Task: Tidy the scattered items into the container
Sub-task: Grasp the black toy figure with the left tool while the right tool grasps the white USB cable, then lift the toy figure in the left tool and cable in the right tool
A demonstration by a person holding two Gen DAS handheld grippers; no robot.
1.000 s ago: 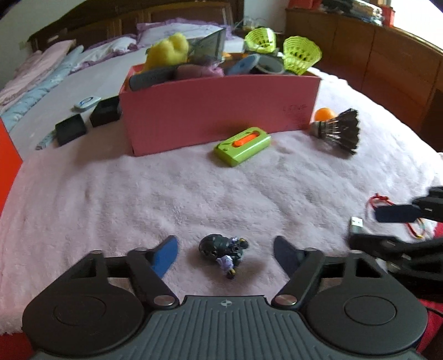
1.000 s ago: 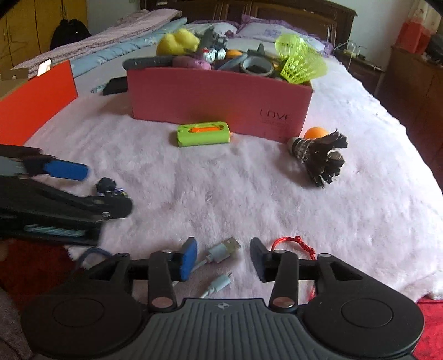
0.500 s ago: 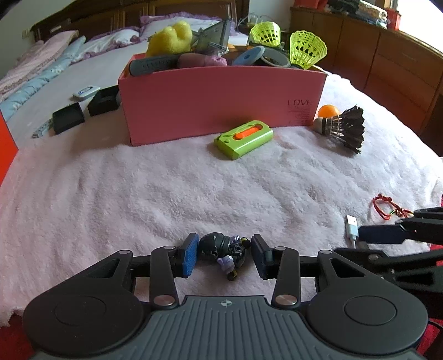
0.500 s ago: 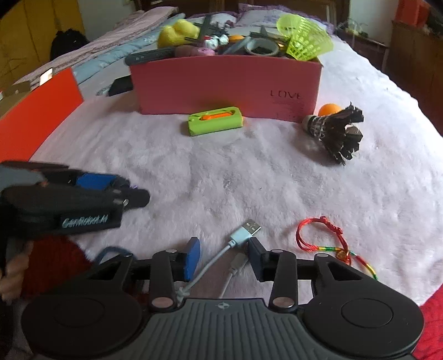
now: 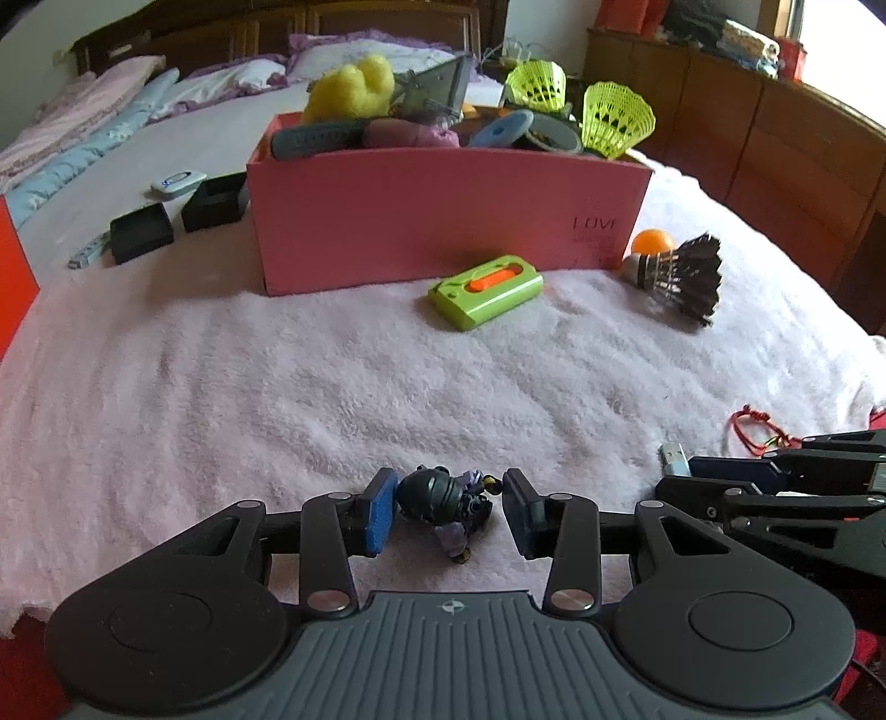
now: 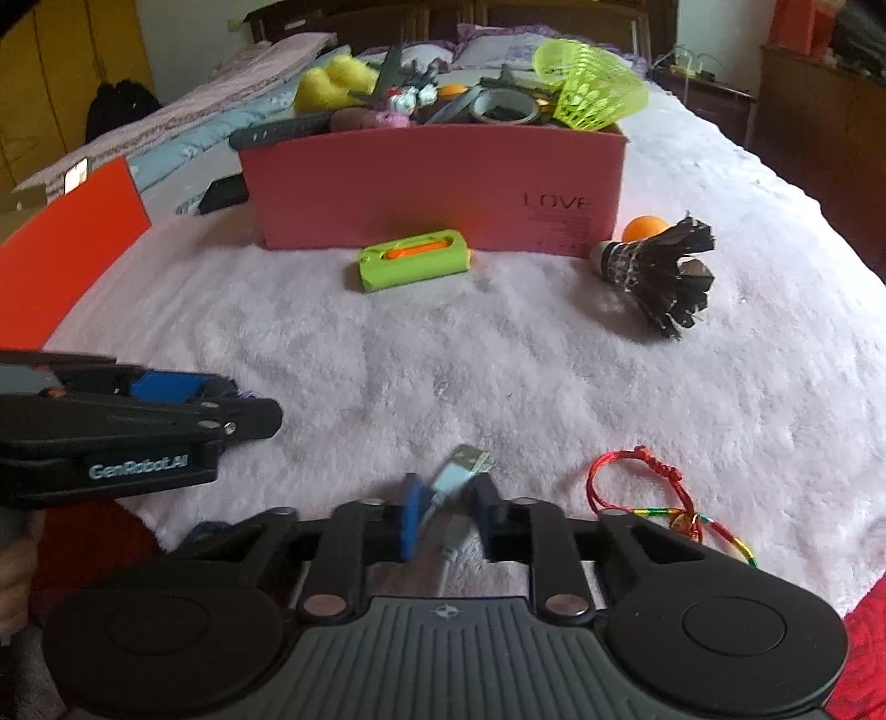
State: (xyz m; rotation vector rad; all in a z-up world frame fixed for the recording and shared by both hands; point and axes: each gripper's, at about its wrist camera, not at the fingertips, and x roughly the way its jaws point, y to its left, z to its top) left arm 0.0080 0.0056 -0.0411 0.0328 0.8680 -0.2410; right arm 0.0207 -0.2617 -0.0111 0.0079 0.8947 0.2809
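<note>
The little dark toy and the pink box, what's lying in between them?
In the left wrist view, only bare fluffy blanket lies between the dark toy and the pink box. The green case sits off to the right.

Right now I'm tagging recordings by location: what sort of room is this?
Most likely a bedroom: a dark wooden headboard, purple-frilled pillows, and a fluffy pale-pink blanket spread over the bed.

Fluffy pale-pink blanket (image 5: 332, 387), matt pink cardboard box (image 5: 443, 221), glossy green plastic case (image 5: 485, 291), feathery black shuttlecock (image 6: 659, 277), ribbed matt-plastic gripper bodies.
</note>
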